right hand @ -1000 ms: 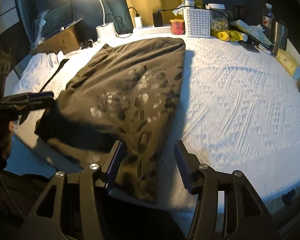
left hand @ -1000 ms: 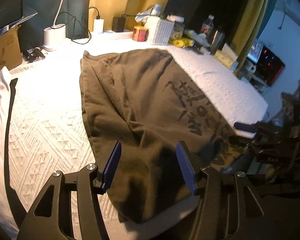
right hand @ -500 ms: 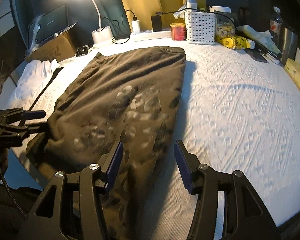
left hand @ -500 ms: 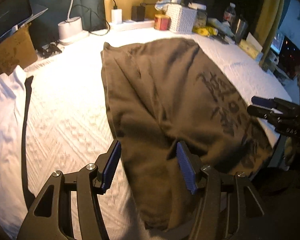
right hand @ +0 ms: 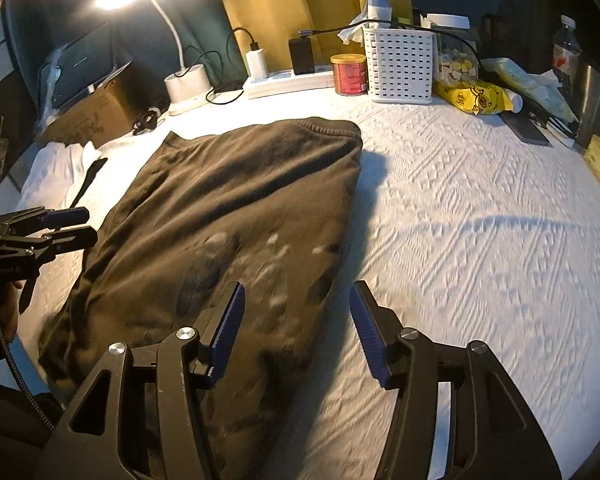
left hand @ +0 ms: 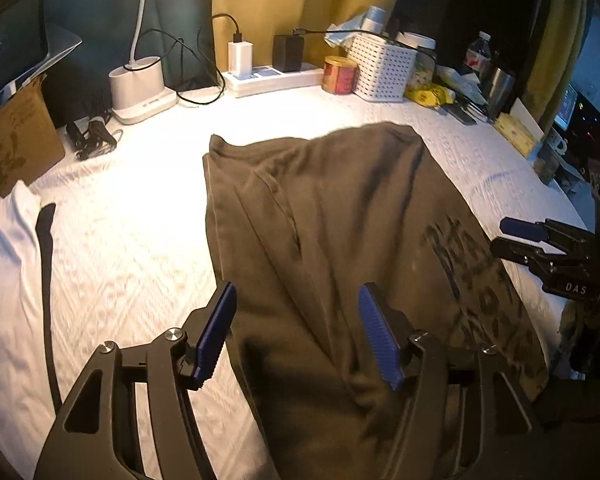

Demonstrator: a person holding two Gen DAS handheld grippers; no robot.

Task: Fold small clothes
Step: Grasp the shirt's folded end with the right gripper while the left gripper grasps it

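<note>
A dark brown garment (left hand: pixel 332 248) with a printed pattern lies folded lengthwise on the white textured bedspread (left hand: pixel 132 216); its near end hangs toward the bed's front edge. My left gripper (left hand: pixel 296 332) hovers over the garment's near left part, jaws opening, nothing pressed between the blue pads. My right gripper (right hand: pixel 296 328) hovers above the garment's (right hand: pixel 228 216) near right edge, jaws also opening and empty. Each gripper shows in the other's view: the right gripper (left hand: pixel 520 236) at the right edge, the left gripper (right hand: pixel 66 226) at the left edge.
A white garment (left hand: pixel 4 264) lies at the bed's left. Along the far edge stand a lamp base (left hand: pixel 140 88), a power strip (left hand: pixel 276 76), a red tin (left hand: pixel 340 74), a white basket (left hand: pixel 384 66), a yellow bag (right hand: pixel 476 98) and a cardboard box (right hand: pixel 92 116).
Both grippers moved forward over the bed, so more of the garment and the far edge show. Both pairs of jaws stand slightly wider. The garment lies as before.
</note>
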